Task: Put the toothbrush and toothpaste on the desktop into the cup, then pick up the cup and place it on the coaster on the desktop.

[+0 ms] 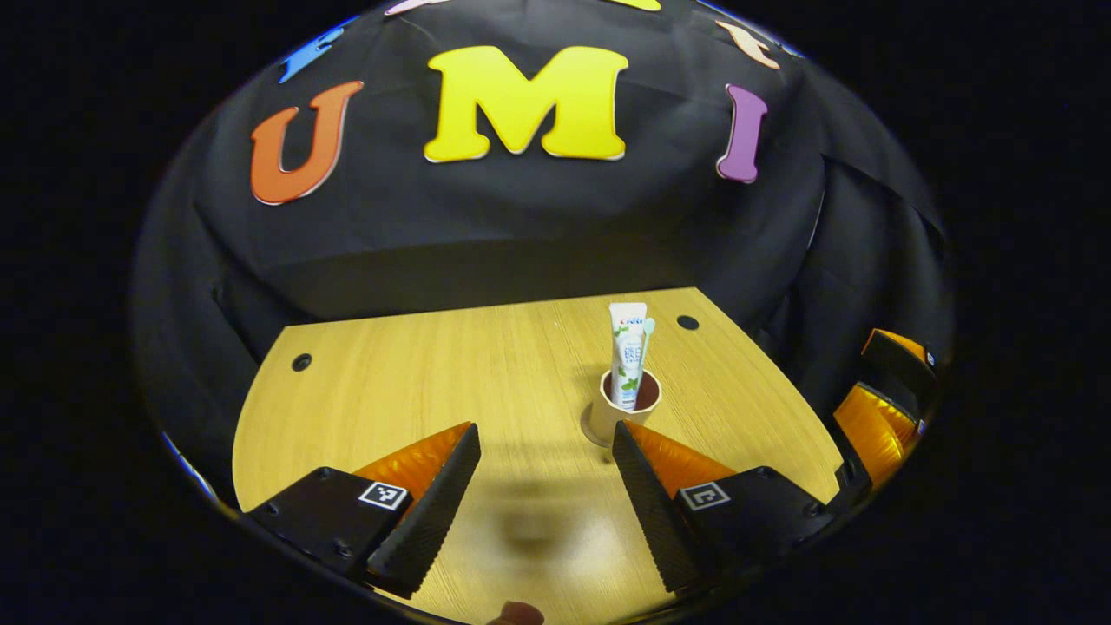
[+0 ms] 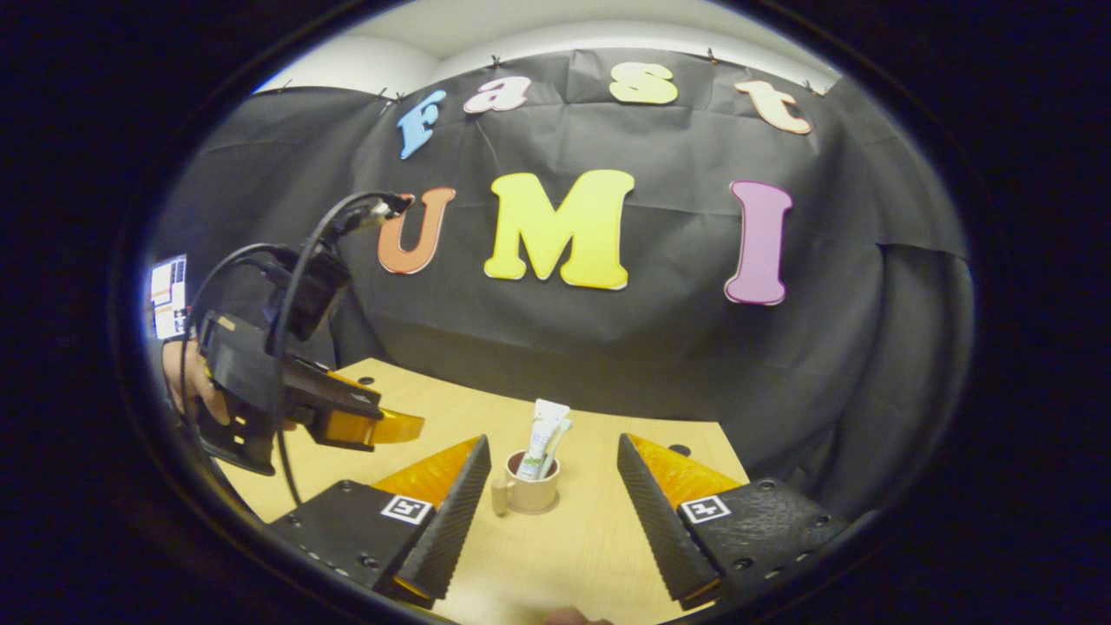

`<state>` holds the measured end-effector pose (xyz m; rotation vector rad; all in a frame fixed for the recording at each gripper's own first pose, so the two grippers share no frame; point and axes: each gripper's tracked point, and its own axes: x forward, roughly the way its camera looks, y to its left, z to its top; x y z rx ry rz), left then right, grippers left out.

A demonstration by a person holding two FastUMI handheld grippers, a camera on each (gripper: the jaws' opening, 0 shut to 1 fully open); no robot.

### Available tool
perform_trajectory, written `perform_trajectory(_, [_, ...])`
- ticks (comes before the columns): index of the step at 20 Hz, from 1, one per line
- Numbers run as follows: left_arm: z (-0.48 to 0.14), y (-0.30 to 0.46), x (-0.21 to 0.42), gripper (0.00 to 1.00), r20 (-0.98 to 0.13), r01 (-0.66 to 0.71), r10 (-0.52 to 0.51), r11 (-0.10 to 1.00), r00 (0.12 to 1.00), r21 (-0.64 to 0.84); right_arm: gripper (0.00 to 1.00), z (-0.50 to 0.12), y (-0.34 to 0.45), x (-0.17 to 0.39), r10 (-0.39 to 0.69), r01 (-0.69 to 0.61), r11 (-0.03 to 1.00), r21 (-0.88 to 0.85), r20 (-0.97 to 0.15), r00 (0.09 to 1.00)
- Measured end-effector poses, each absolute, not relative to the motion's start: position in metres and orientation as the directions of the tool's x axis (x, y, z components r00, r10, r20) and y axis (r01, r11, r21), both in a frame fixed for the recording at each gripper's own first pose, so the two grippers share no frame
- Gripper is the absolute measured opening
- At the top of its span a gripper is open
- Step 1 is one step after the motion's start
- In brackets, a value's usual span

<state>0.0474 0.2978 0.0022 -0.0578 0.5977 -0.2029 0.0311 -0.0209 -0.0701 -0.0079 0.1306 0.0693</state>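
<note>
Inventory of the desktop [image 1: 417,382], as counted:

- Cup [image 2: 529,491]: one, upright, at 12 o'clock from the right gripper [image 2: 548,512].
- Toothpaste [image 1: 627,351]: one tube, stood in the cup.
- Toothbrush [image 1: 646,343]: one, in the cup beside the tube.
- Coaster [image 1: 593,434]: one, under the cup.
- Grippers: two; the left gripper [image 1: 542,495] was the second, each with two fingers spread apart.
- Holes in the desktop: two were counted in the left gripper view.

both grippers, left [image 1: 545,443] and right [image 2: 549,456], hover with jaws apart.

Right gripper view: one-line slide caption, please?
Open right gripper faces the beige handled cup holding the white toothpaste tube and pale toothbrush.
</note>
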Motion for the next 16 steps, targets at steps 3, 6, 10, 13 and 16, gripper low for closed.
perform_trajectory(3, [0.028,0.335,0.031,0.98,-0.449,0.09,-0.127,0.991,0.884,-0.103,0.95,-0.062,-0.002,0.036,0.104,-0.103,0.995,0.017,-0.11,0.988])
perform_trajectory(6, [0.047,0.362,0.013,0.98,-0.365,0.013,-0.059,0.992,0.929,-0.127,0.95,-0.042,0.011,0.038,0.137,-0.137,0.99,0.018,-0.035,0.99])
perform_trajectory(10, [0.066,0.386,-0.002,0.98,-0.265,-0.046,0.012,0.992,0.964,-0.121,0.97,-0.02,0.02,0.036,0.148,-0.148,0.989,0.0,0.062,0.987])
perform_trajectory(13, [0.076,0.394,-0.01,0.98,-0.228,-0.048,0.024,0.994,0.973,-0.102,0.96,-0.023,0.029,0.036,0.163,-0.163,0.987,-0.004,0.042,0.986])
perform_trajectory(16, [0.078,0.396,-0.014,0.98,-0.216,-0.052,0.03,0.994,0.976,-0.096,0.95,-0.02,0.036,0.034,0.164,-0.164,0.986,-0.002,0.039,0.986])
